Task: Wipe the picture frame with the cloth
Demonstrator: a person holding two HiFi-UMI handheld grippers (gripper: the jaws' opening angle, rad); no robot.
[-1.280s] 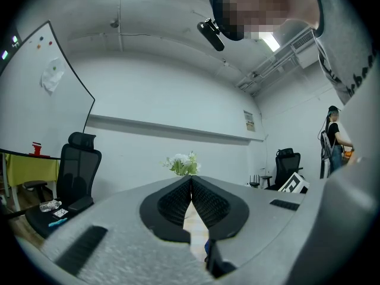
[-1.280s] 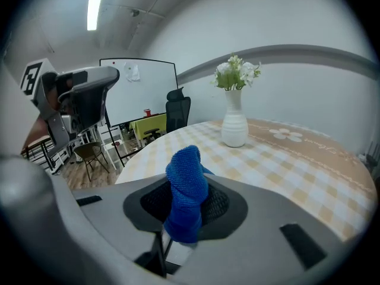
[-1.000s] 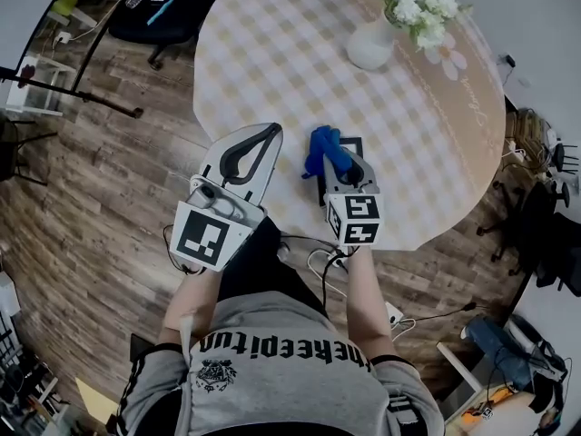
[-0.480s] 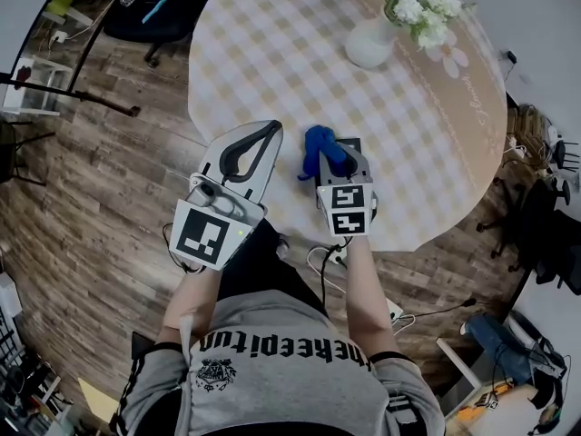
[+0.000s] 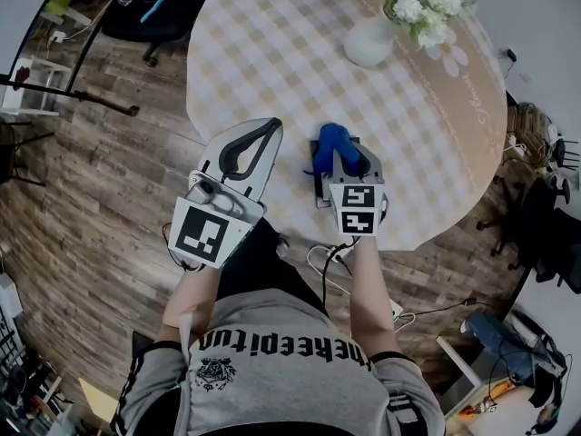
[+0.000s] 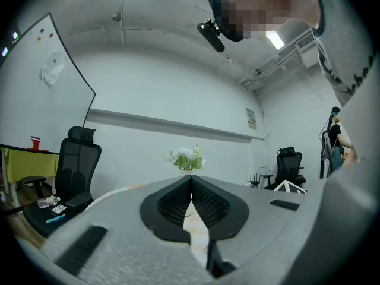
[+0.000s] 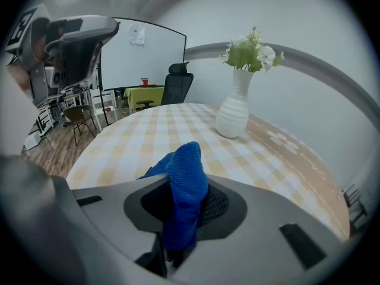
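Grey short-sleeved T-shirt (image 5: 281, 380), dark lettering and an emblem printed across the back. Ahead of the T-shirt: light grey left gripper (image 5: 274, 126) and right gripper (image 5: 342, 155), black ribbed jaw pads (image 6: 172, 203), one black-and-white marker cube (image 5: 201, 236) each. Black cable (image 5: 323, 284) between right gripper and T-shirt.

The left gripper (image 5: 273, 125) was held off to the 9 o'clock side of the right gripper (image 5: 339, 153), with its nose pointing toward 1 o'clock in the head view. In the left gripper view its jaws met at the tips with nothing between them (image 6: 191, 180). The right gripper pointed toward 11 o'clock. Its jaws were clamped on the blue cloth (image 7: 186, 174), which stood up out of the jaw gap. Both forearms reached forward from the torso, the left forearm (image 5: 189, 302) angled toward 1 o'clock and the right forearm (image 5: 368, 291) running close to 12 o'clock.
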